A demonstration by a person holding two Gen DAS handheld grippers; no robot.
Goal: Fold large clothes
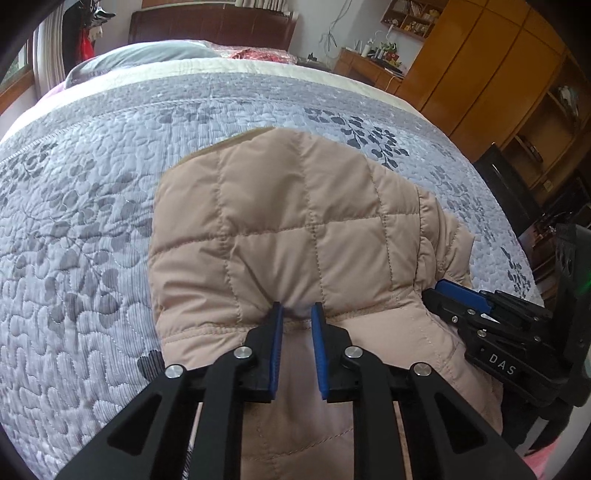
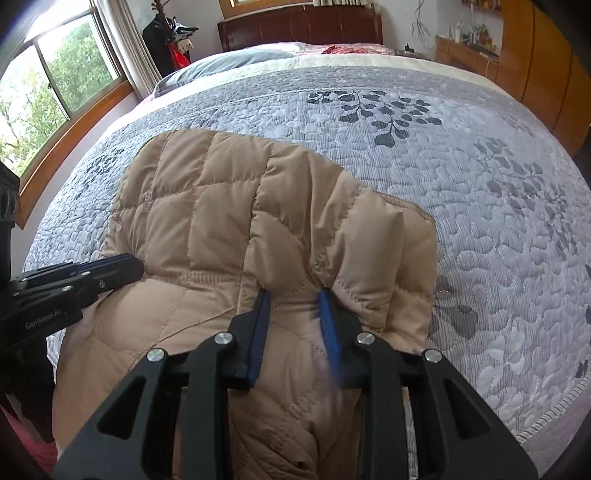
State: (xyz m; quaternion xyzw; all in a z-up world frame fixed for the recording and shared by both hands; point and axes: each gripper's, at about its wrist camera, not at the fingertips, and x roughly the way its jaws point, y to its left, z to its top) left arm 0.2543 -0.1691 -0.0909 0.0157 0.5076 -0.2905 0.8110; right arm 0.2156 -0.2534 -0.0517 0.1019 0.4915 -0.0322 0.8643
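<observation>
A beige quilted jacket [image 1: 295, 206] [image 2: 221, 206] lies on the grey leaf-patterned bed quilt [image 1: 92, 221] [image 2: 480, 221], its near part folded over itself. My left gripper [image 1: 296, 310] points down at the fold's near edge, and its blue pads pinch a puckered bit of the fabric. To its right, my right gripper [image 2: 294, 295] grips the same folded edge, the cloth bunching between its pads. Each gripper shows in the other's view: the right gripper [image 1: 439, 291] at the jacket's right side, the left gripper [image 2: 129, 266] at its left.
The quilt runs far to a grey pillow [image 1: 147, 55] and a dark wooden headboard [image 1: 210, 26]. A wooden wardrobe [image 1: 498, 74] and a dark chair [image 1: 506, 184] stand right of the bed. A window [image 2: 55, 81] is on the left.
</observation>
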